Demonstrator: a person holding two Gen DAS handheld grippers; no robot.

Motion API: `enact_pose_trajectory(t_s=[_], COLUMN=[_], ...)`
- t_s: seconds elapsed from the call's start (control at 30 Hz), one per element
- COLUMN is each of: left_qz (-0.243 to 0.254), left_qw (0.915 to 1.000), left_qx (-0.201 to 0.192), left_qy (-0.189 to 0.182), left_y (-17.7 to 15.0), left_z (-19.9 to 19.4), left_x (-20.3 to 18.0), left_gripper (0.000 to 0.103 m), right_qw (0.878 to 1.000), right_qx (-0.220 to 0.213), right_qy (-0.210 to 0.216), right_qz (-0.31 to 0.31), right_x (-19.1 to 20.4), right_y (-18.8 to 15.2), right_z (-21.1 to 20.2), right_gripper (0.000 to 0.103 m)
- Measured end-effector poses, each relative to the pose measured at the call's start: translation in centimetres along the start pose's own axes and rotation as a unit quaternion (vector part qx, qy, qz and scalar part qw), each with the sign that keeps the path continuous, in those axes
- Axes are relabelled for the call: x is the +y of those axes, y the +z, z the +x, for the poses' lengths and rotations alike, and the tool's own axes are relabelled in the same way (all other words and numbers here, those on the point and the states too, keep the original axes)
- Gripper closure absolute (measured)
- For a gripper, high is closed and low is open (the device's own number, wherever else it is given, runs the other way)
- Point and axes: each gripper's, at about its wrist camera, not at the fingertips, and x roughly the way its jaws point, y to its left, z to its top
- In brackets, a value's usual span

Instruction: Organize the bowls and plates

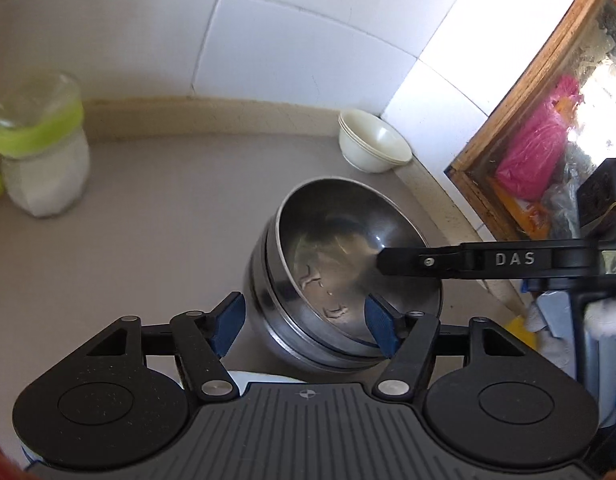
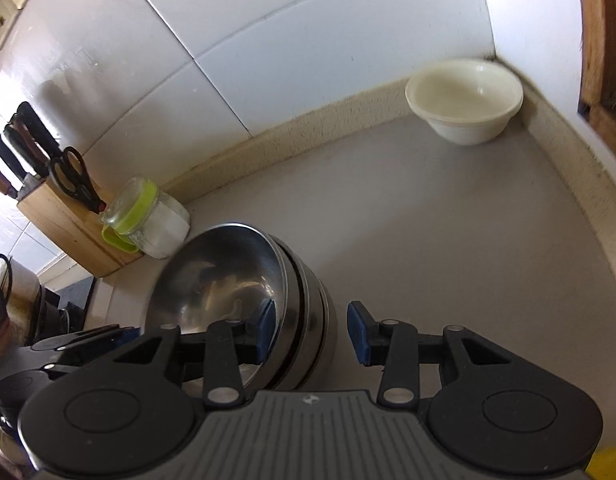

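Note:
A stack of nested steel bowls (image 1: 348, 248) stands tilted on the grey counter (image 1: 147, 240). My left gripper (image 1: 305, 324) is open and straddles the near rim: its right pad is inside the top bowl, its left pad is outside and apart from the wall. In the right wrist view my right gripper (image 2: 312, 332) is open astride the other side of the steel bowls (image 2: 211, 280), left pad inside and right pad clear of the outer wall. One of its fingers (image 1: 408, 260) reaches over the rim in the left wrist view. Stacked cream bowls (image 1: 372, 144) (image 2: 464, 100) sit in the corner.
A glass jar with a green lid (image 1: 39, 152) (image 2: 147, 216) stands by the tiled wall, beside a wooden knife block with scissors (image 2: 67, 224). A wooden-framed opening (image 1: 508, 120) with a pink bag (image 1: 536, 144) lies to the right. Grey counter (image 2: 428, 220) stretches between the steel and cream bowls.

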Motion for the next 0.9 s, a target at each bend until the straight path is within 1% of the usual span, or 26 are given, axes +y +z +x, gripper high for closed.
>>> enact_pose_trajectory(t_s=[0.07, 0.13, 0.17, 0.2, 0.27, 0.33, 0.5, 0.67, 0.77, 0.8, 0.83, 0.9], left_qz=[0.001, 0.002, 0.002, 0.004, 0.014, 0.011, 0.003, 0.007, 0.015, 0.016, 0.020, 0.013], left_qw=[1.0000, 0.9999, 0.9999, 0.9999, 0.9996, 0.9994, 0.9983, 0.9963, 0.9948, 0.9947, 0.9940, 0.9940], left_qx=[0.007, 0.012, 0.011, 0.011, 0.009, 0.010, 0.006, -0.014, -0.010, -0.006, -0.012, -0.010], left_qy=[-0.002, 0.000, 0.003, 0.010, 0.023, 0.032, 0.057, 0.085, 0.100, 0.101, 0.107, 0.108], left_y=[0.1, 0.2, 0.2, 0.2, 0.1, 0.2, 0.3, 0.7, 0.8, 0.7, 0.5, 0.6], left_z=[0.8, 1.4, 1.7, 1.8, 2.0, 2.0, 1.4, -0.1, 0.0, 0.4, 0.5, 0.9], left_x=[0.2, 0.2, 0.2, 0.1, -0.3, -0.4, -0.5, -1.1, -1.6, -1.6, -1.6, -1.4], left_gripper=[0.030, 0.029, 0.030, 0.034, 0.035, 0.038, 0.039, 0.041, 0.043, 0.044, 0.045, 0.043], right_qw=[1.000, 1.000, 1.000, 1.000, 1.000, 1.000, 0.999, 0.999, 0.999, 0.999, 0.999, 1.000], right_qx=[0.010, 0.021, 0.018, 0.017, 0.018, 0.019, 0.012, 0.008, 0.015, 0.014, 0.011, 0.015], right_qy=[0.001, 0.020, 0.019, 0.017, 0.015, 0.012, 0.022, 0.028, 0.013, 0.012, 0.015, 0.023], right_qz=[0.002, 0.008, 0.006, -0.001, -0.003, -0.006, -0.020, -0.037, -0.039, -0.036, -0.030, -0.014], right_x=[-0.1, -0.3, -0.2, -0.1, 0.0, 0.2, 0.9, 1.8, 1.8, 1.6, 1.3, 0.6], right_y=[0.0, -0.1, -0.1, -0.1, 0.0, 0.1, 0.5, 0.7, 0.7, 0.6, 0.6, 0.6], right_z=[0.8, 1.6, 1.7, 1.7, 1.7, 1.7, 1.2, 0.7, 1.3, 1.5, 1.5, 1.6], right_gripper=[0.061, 0.060, 0.060, 0.060, 0.060, 0.061, 0.064, 0.065, 0.066, 0.068, 0.071, 0.071])
